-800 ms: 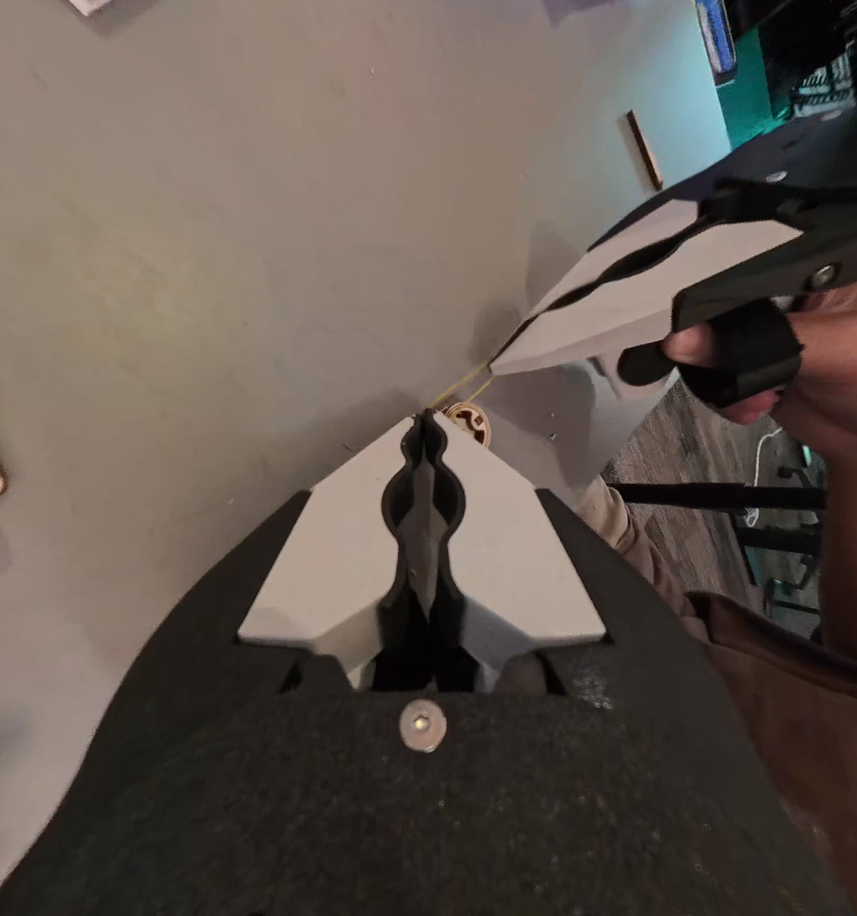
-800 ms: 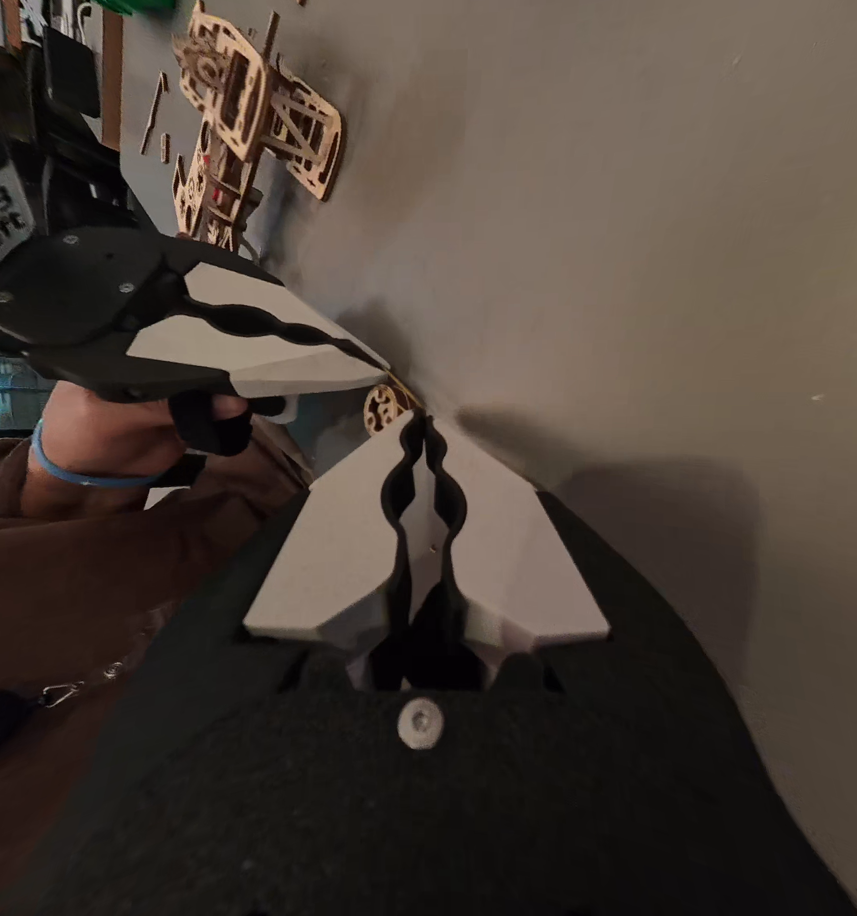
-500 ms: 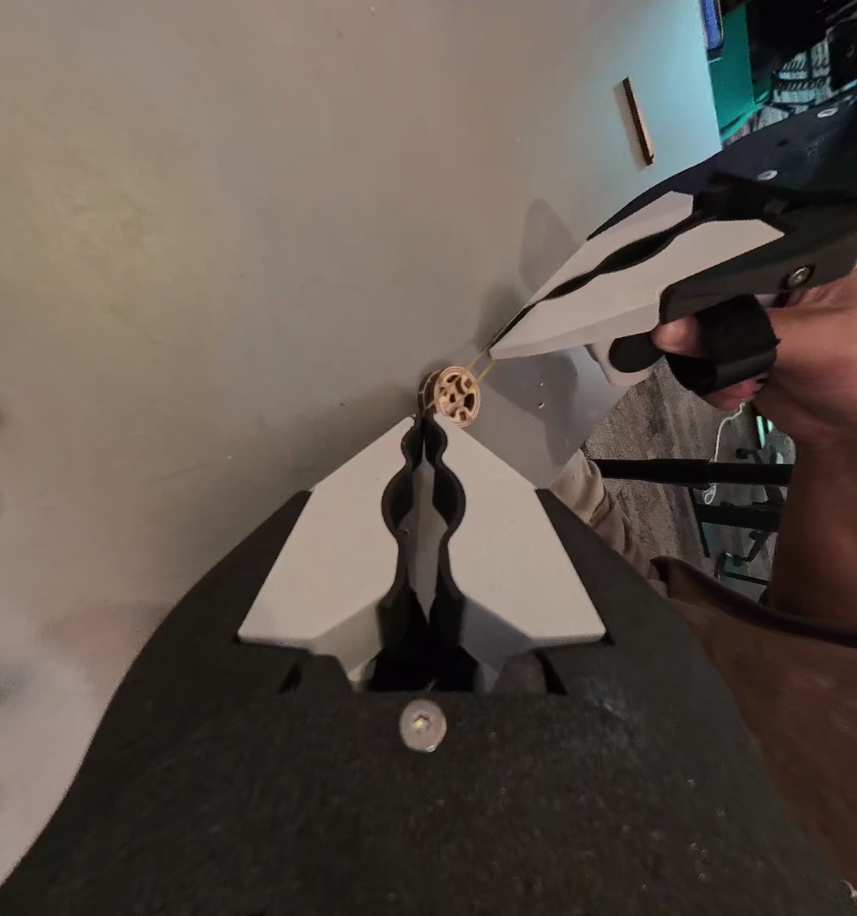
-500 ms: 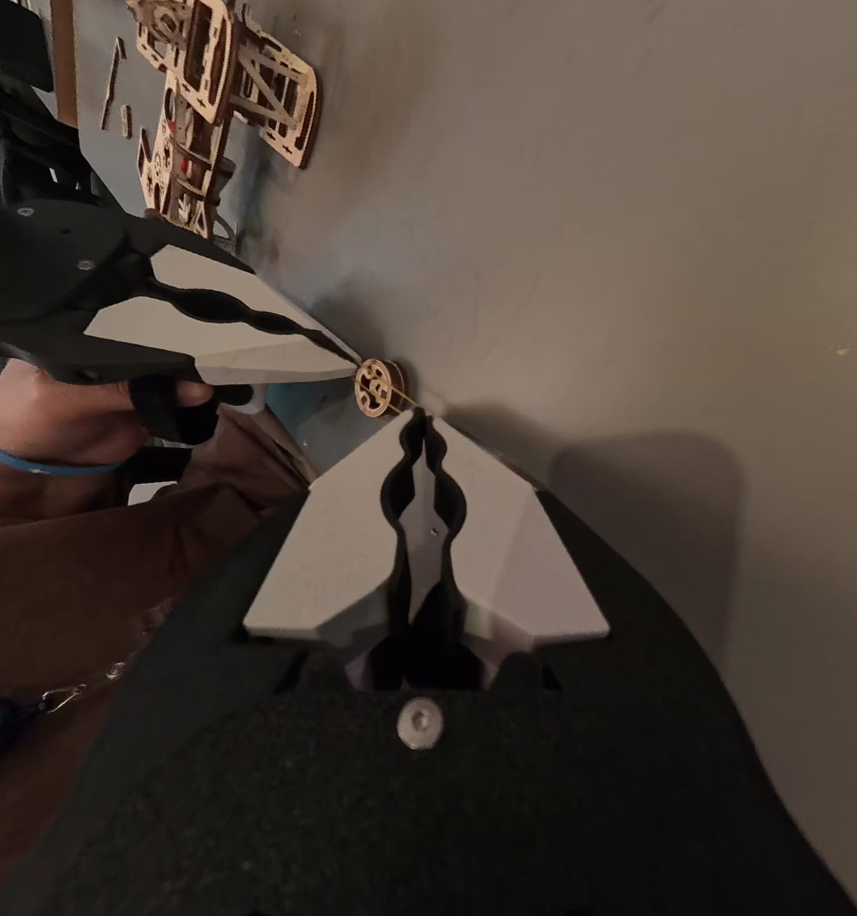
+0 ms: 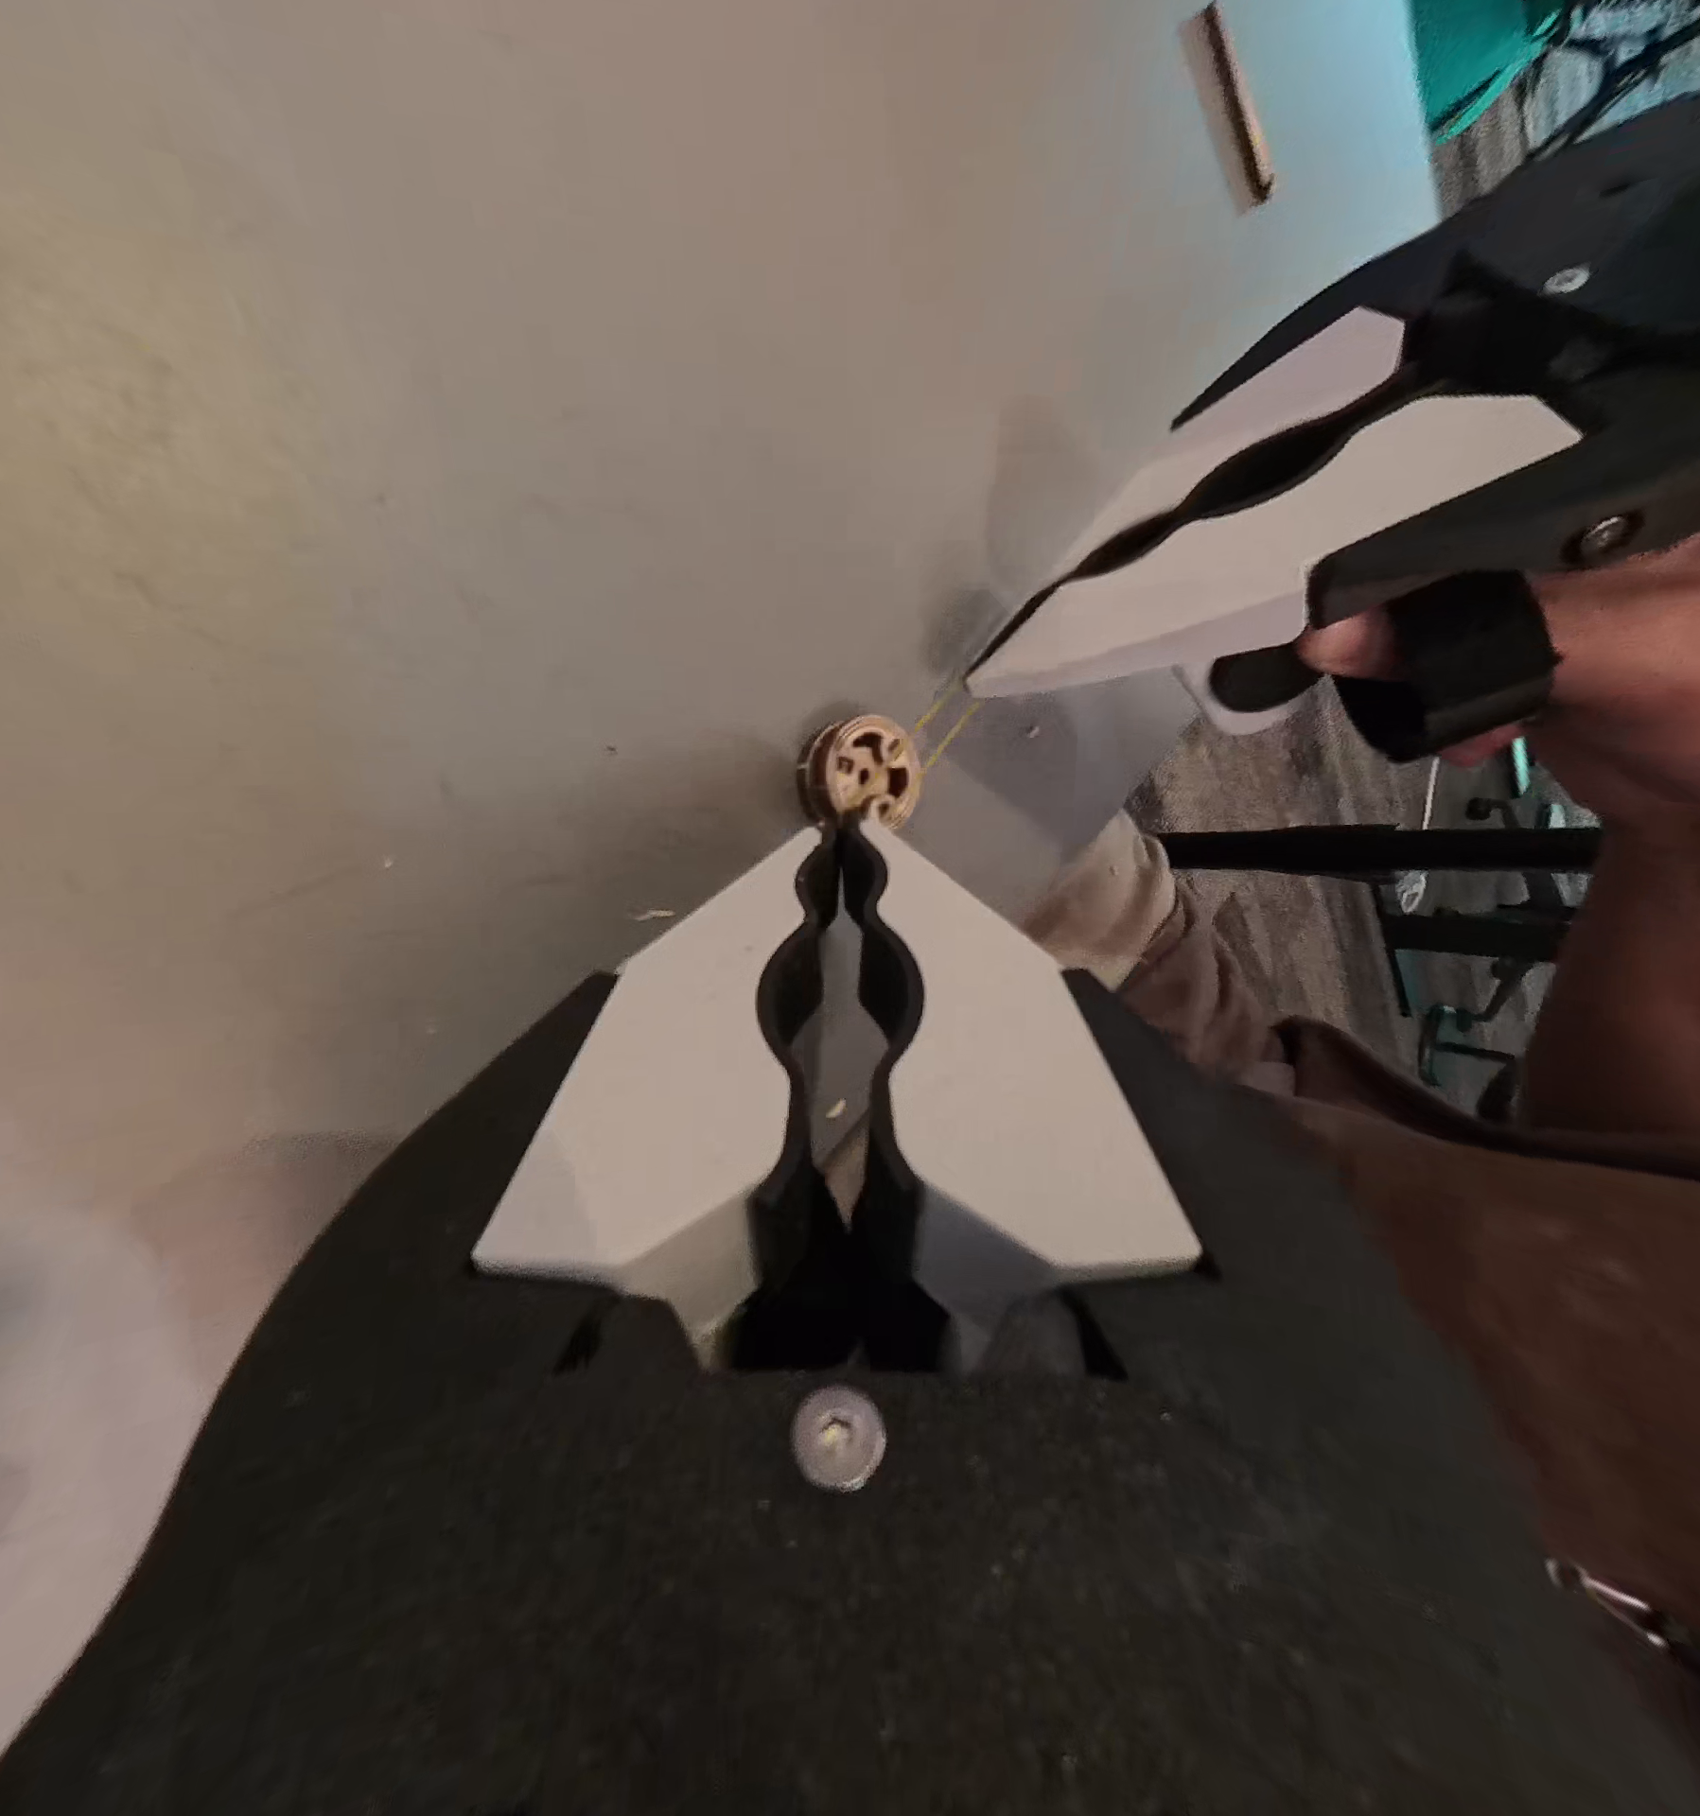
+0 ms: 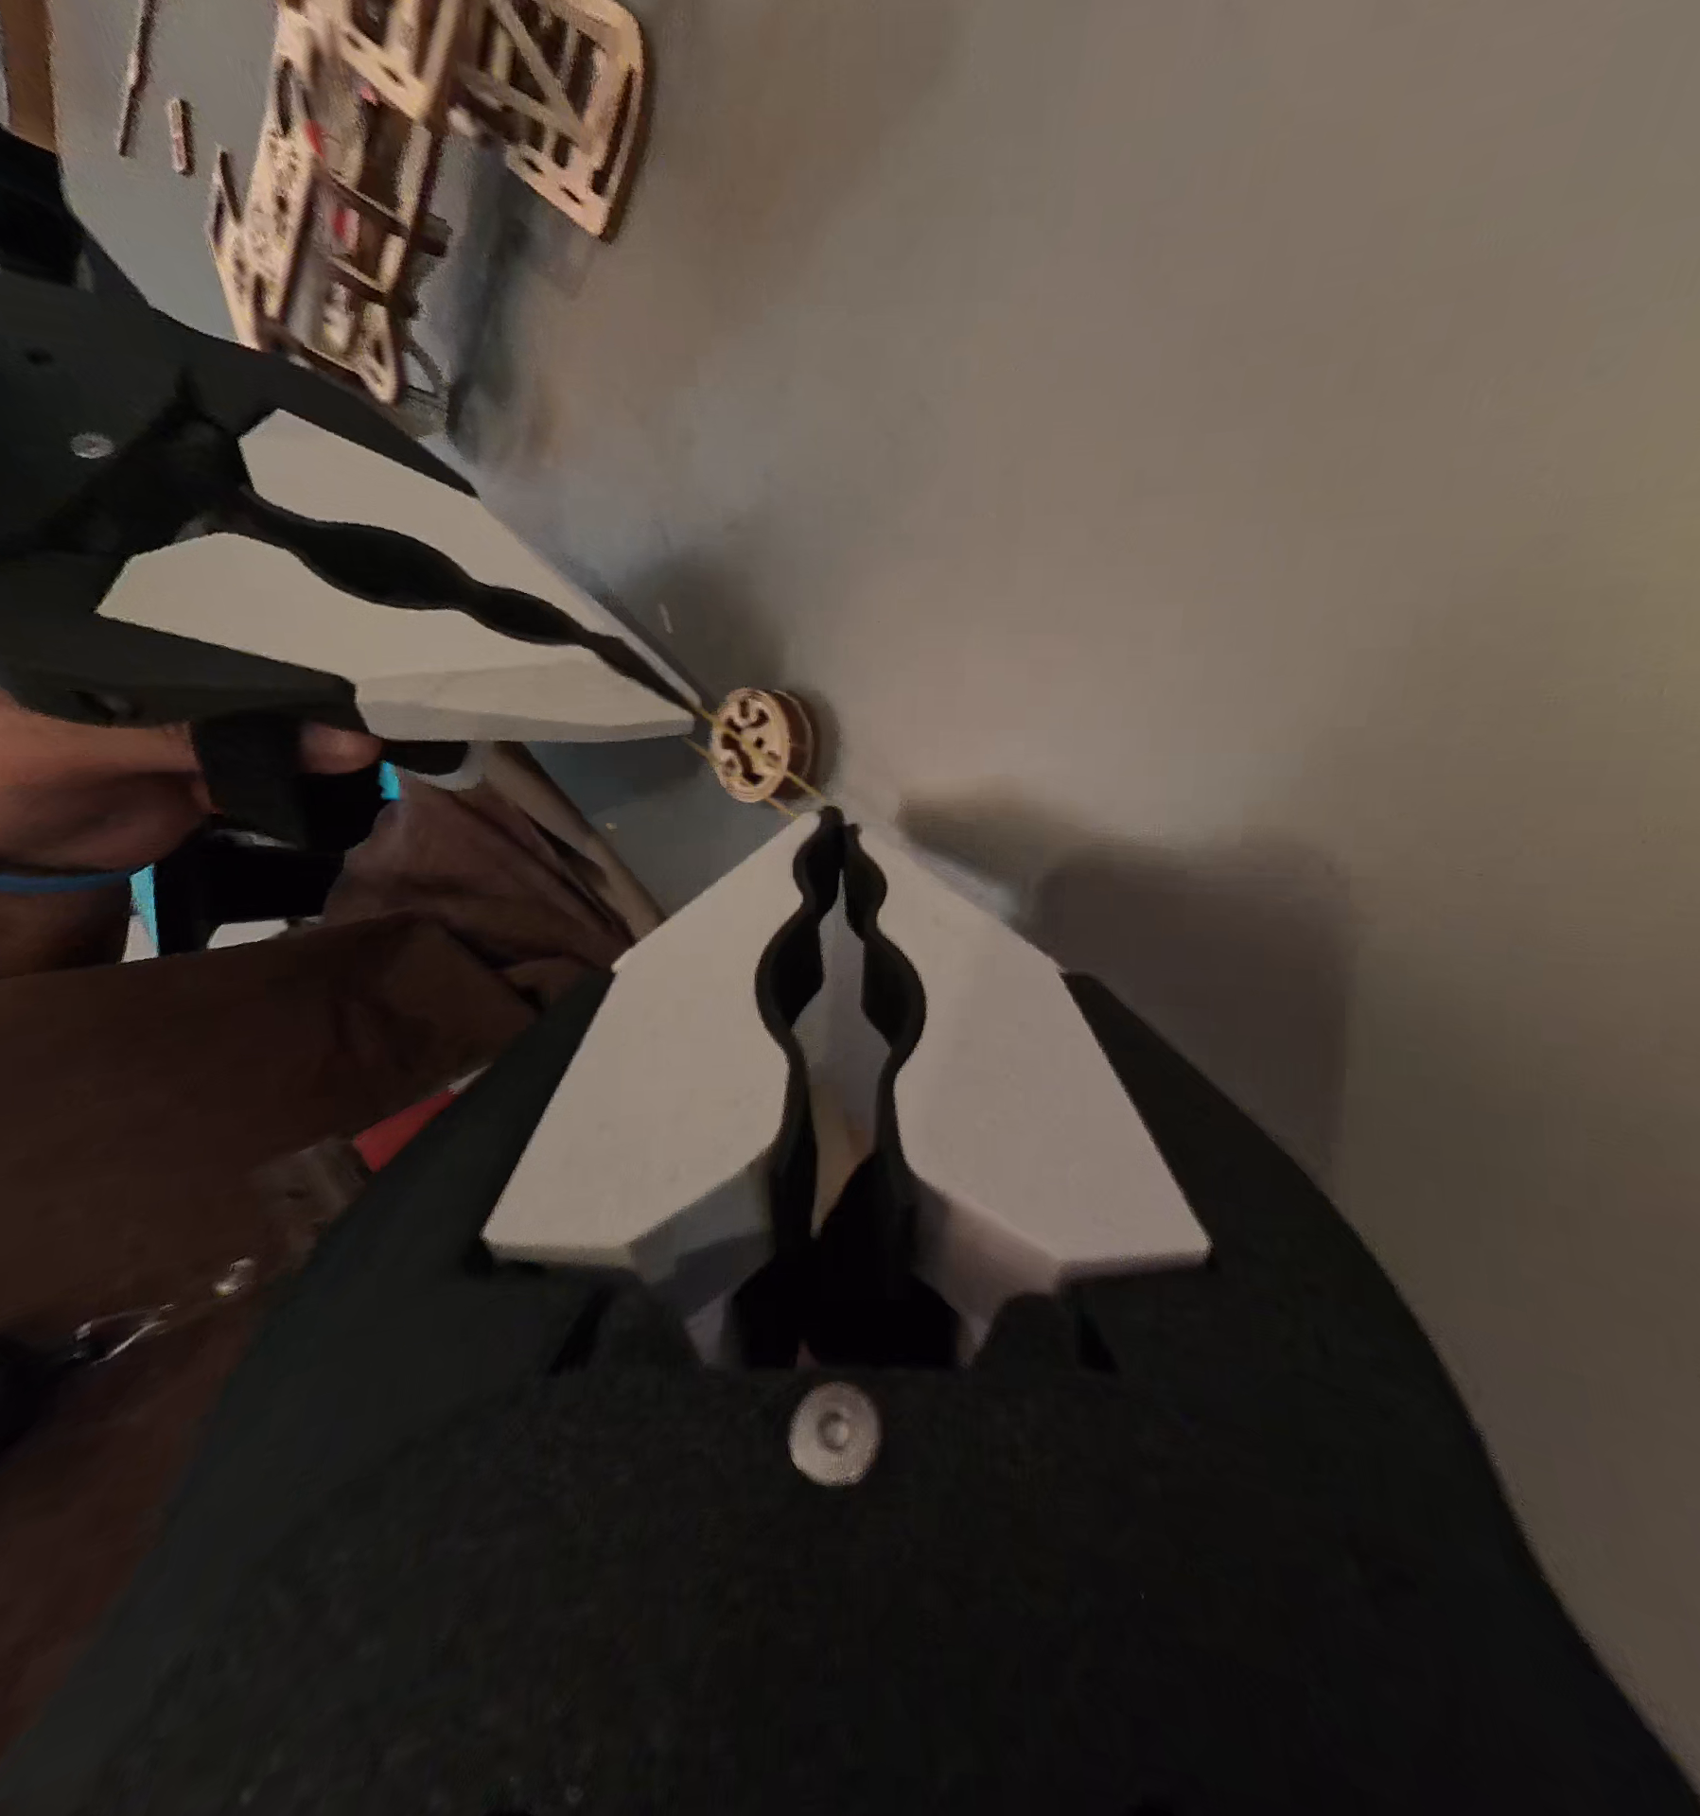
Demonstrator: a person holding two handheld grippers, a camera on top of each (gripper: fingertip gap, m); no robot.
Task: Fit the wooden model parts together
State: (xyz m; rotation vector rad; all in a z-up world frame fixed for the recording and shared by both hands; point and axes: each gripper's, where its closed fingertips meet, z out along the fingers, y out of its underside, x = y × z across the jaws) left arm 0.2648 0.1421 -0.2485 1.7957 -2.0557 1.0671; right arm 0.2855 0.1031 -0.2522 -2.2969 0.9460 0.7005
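Gripping a small wooden wheel [image 5: 860, 778], the left gripper [image 5: 841, 833] had its jaws pressed together at the tips, pinching the wheel's lower rim; wheel was pale laser-cut ply, round, w/ curly cut-outs in its face and a darker scorched edge; looked like two discs stacked w/ a groove between, tho hard to confirm; a thin yellowish elastic band [image 5: 944, 722] ran from the wheel to the right gripper [image 5: 978, 673], whose jaws were closed on the band's far end, band stretched taut in two fine strands. Wheel was held just above the grey table [image 5: 433, 393], near its front edge; contact w/ table couldn't be told. Wheel's flat face was turned toward the person's side, axle axis roughly level w/ the tabletop; band's long axis ran diagonally from wheel toward right gripper tips. In right wrist view the wheel [image 6: 755, 744] sat between the left gripper [image 6: 693, 709] and right gripper [image 6: 831, 821], band [image 6: 792, 801] barely visible as a hairline. Partly built wooden model [image 6: 413, 187] lay well apart at the far left, blurred and cut off by the frame top; loose wooden strip [image 5: 1227, 108] lay far off on table; both hands [image 5: 1612, 688] partly cut off; the band's grip point inside the right tips was hidden.
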